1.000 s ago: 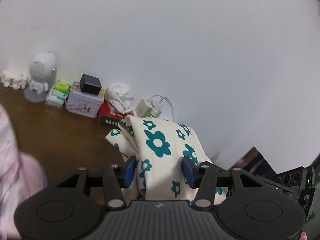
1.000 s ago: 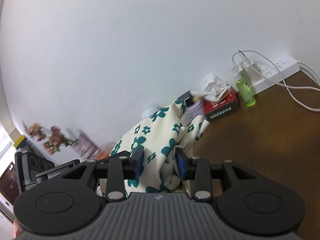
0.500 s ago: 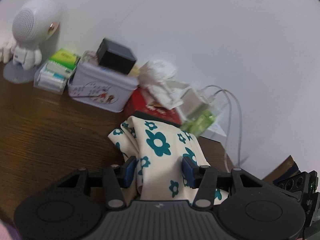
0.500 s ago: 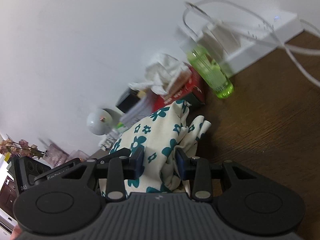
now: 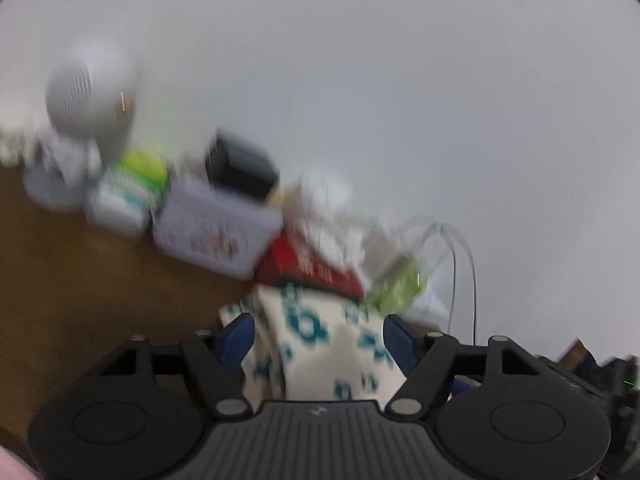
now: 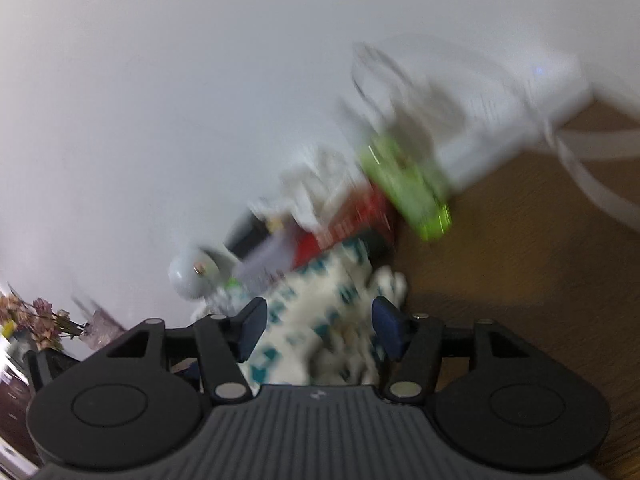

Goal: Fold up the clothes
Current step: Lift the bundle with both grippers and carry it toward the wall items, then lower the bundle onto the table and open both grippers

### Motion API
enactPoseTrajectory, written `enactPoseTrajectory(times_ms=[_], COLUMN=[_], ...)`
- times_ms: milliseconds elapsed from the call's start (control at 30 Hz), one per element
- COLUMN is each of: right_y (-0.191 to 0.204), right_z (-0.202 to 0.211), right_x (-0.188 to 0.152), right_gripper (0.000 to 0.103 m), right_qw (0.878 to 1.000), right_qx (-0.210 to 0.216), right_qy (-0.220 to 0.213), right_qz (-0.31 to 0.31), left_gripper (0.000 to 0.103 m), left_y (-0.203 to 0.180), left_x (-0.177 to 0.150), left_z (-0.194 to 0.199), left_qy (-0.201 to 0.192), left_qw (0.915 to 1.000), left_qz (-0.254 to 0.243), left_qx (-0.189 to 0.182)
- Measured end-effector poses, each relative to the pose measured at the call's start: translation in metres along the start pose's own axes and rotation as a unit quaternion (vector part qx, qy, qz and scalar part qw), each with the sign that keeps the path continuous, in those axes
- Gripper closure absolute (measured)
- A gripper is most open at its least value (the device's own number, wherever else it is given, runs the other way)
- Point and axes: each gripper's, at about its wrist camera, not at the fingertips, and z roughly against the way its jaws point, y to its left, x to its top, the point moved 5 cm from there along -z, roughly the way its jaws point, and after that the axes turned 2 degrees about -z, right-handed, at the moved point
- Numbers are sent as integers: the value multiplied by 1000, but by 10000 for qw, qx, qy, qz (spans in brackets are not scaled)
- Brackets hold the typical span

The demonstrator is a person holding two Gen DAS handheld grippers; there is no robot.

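A cream cloth with teal flowers [image 5: 316, 340] lies bunched between the blue pads of my left gripper [image 5: 320, 340], whose jaws stand wide apart around it. The same cloth [image 6: 320, 316] sits between the blue pads of my right gripper [image 6: 318, 324], also spread apart. Both views are blurred by motion. The cloth lies low over the brown wooden table [image 5: 80, 280], close to the clutter at the wall. How much of the cloth lies below the grippers is hidden.
Along the white wall stand a round white speaker [image 5: 88, 96], a lilac tin [image 5: 216, 236] with a black box [image 5: 244, 168] on it, a red tissue box [image 5: 316, 268], a green bottle [image 6: 408, 188] and a white power strip [image 6: 520, 112] with cables.
Both grippers' jaws have spread wider than half a second ago, loosening on the cloth. Both cameras have moved closer to the clutter at the wall, and the views are now blurred.
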Motion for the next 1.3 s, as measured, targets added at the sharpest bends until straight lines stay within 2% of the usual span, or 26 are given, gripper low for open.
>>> enactPoseTrajectory(times_ms=[33, 100, 133, 167, 267, 300, 367, 533, 567, 600, 633, 667, 700, 733, 800, 867, 900, 1067, 1300], right_y=[12, 33, 43, 51, 55, 54, 55, 58, 60, 62, 66, 70, 73, 77, 84, 91, 95, 98, 100], right_z=[5, 4, 2, -2, -25, -28, -32, -33, -31, -27, -21, -15, -9, -3, 8, 20, 26, 51, 93], right_x=[2, -4, -8, -13, -33, -37, -41, -45, -45, -45, -45, -46, -46, -47, -48, -49, -49, -68, -97], right_gripper=[45, 61, 75, 83, 86, 86, 86, 86, 83, 82, 70, 50, 42, 35, 26, 5, 1, 0, 0], right_qw=[9995, 9959, 9928, 9894, 9795, 9757, 9695, 9657, 9662, 9663, 9655, 9647, 9639, 9630, 9611, 9591, 9580, 9580, 9570], right_qx=[1, -90, -156, -235, -630, -759, -911, -965, -916, -882, -884, -886, -888, -890, -894, -898, -899, -1045, -1207], right_qy=[-136, -175, -154, -97, 283, 286, 287, 240, 203, 160, 103, 47, -10, -66, -180, -293, -350, -201, 11], right_qz=[293, 885, 1179, 1432, 1894, 2037, 2255, 2400, 2402, 2413, 2445, 2478, 2510, 2542, 2606, 2670, 2701, 2664, 2637], left_gripper=[38, 69, 75, 83, 84, 83, 83, 82, 71, 49, 38, 23, 14, 11, 5, 0, 0, 0, 0], left_y=[-3, -10, -14, -15, -14, -12, -10, -9, -11, -14, -17, -22, -27, -32, -41, -47, -49, -59, -71], left_x=[3, 7, 6, 3, -12, -17, -21, -21, -18, -15, -12, -9, -7, -4, -7, -13, -17, -50, -83], left_z=[2, 1, -4, -10, -29, -33, -34, -29, -23, -17, -10, -1, 9, 18, 35, 51, 59, 94, 142], left_qy=[-96, -145, -42, 69, 424, 512, 554, 465, 372, 275, 155, 13, -133, -278, -324, -343, -364, -85, 101], left_qw=[9999, 9994, 9991, 9987, 9967, 9959, 9955, 9956, 9959, 9962, 9962, 9952, 9935, 9913, 9837, 9750, 9721, 9667, 9730], left_qz=[-106, -312, -412, -489, -618, -652, -668, -722, -750, -777, -811, -912, -1038, -1164, -1450, -1673, -1725, -1882, -1566], left_qx=[-12, 2, 43, 112, 306, 352, 369, 365, 332, 292, 294, 364, 453, 542, 1008, 1423, 1545, 1732, 1691])
